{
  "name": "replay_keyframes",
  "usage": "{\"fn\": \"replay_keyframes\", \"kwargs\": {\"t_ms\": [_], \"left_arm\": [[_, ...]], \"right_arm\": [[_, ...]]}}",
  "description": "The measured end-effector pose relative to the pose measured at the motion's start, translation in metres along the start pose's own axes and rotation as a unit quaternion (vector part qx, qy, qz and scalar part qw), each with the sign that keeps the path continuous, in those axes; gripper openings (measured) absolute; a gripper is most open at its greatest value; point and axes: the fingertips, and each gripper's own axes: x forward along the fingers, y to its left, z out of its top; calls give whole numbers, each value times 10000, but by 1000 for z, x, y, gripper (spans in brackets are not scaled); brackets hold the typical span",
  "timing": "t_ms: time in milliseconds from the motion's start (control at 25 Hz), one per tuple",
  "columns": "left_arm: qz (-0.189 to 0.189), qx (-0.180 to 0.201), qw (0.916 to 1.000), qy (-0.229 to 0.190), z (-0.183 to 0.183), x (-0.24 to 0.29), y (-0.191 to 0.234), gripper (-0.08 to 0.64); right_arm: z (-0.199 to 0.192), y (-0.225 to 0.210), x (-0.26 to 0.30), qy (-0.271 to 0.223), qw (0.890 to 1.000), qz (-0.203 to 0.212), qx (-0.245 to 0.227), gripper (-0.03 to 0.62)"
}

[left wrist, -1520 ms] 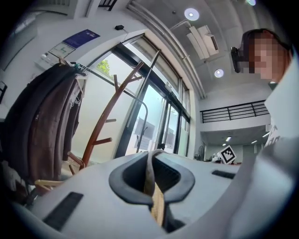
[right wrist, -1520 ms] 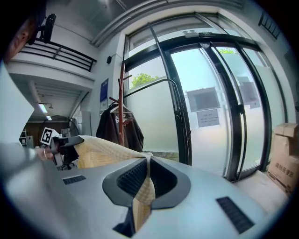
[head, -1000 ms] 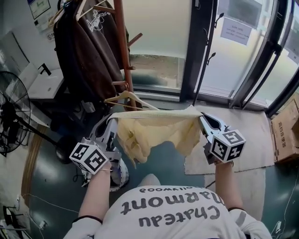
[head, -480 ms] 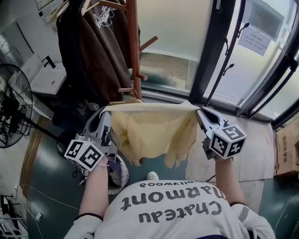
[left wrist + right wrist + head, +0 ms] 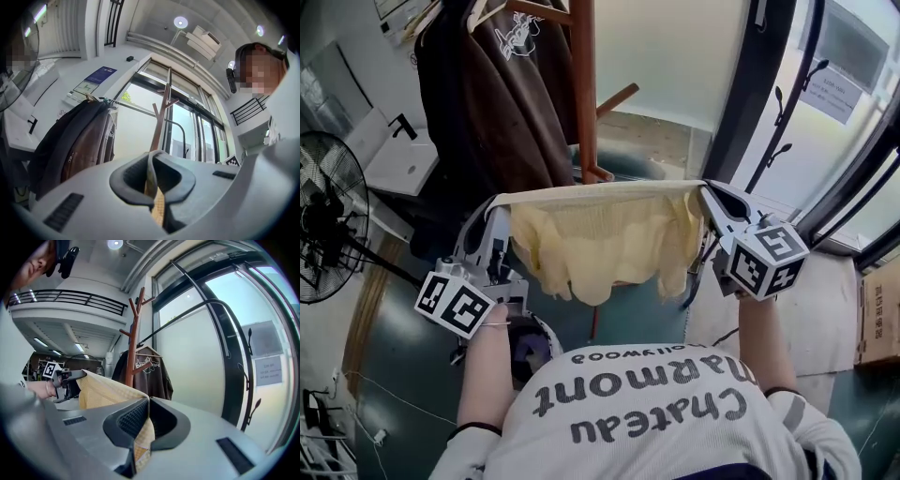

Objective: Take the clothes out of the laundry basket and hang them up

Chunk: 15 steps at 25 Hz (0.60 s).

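Left claw (image 5: 151, 161) is clamped tight on one corner of the yellow garment (image 5: 600, 239), right claw (image 5: 146, 401) is clamped on the other corner, and only a thin fold of cloth sits in each. The top edge is stretched taut between them and the rest hangs in the air in front of me, near the wooden coat rack (image 5: 584, 84). Risks as I see them: pull the claws further apart and the thin hem could slide out of one, dropping that side toward the floor (image 5: 412, 319). Swinging in, the cloth may snag the rack's peg (image 5: 617, 97) or brush the brown jacket (image 5: 520, 94). Both claws are busy, so any hand-off means a one-corner hold. The laundry basket (image 5: 546, 330) is under my left forearm, I think. It is mostly hidden, with something purplish inside.
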Motion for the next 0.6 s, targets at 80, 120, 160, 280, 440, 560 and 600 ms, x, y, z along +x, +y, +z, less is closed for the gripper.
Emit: {"fn": "replay_keyframes", "kwargs": {"t_ms": [80,120,160,280,440,560,600], "left_arm": [[51,53,9999,-78,7,3,5,11],[78,72,9999,-107,10,5,7,11],[98,77,9998,-132,12,7,9,11],[139,81,9997,-190,18,13,12,11],[295,178,9989,-305,31,15,7,11],[465,268,9975,-468,39,16,3,11],[529,295,9968,-527,41,17,4,11]], "right_arm": [[12,0,10,-152,9998,44,-77,35],[18,-1,15,-223,9997,58,-107,36],[23,-3,19,-279,9995,64,-115,35],[33,-14,29,-403,9992,52,-53,35],[62,-12,36,-662,9972,264,-235,36],[74,-16,45,-774,9952,482,-342,35],[77,-18,51,-793,9946,556,-381,35]]}}
